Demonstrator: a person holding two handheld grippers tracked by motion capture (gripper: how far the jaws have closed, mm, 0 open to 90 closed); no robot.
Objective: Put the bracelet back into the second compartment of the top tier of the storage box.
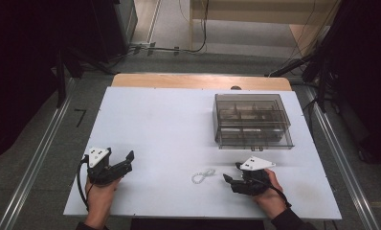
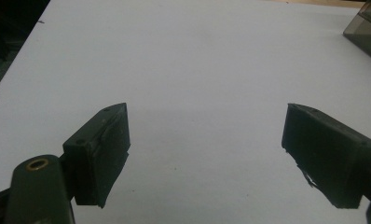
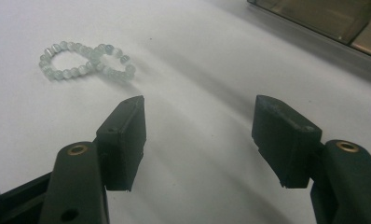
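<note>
Both grippers are just sitting low at the near edge of the white counter point(image 1: 169, 124). The right gripper point(image 1: 231, 175) has its jaws spread wide, nothing in them, and the left gripper point(image 1: 126, 160) is the same. A pale bead bracelet point(image 1: 203, 176) lies twisted just beside the right one. A smoky clear drawer box point(image 1: 252, 120) sits farther back on the right.

On one white table point(image 1: 169, 124): one pale beaded bracelet point(image 1: 202, 177), one smoky clear plastic compartment box point(image 1: 252, 120), two black claws.
</note>
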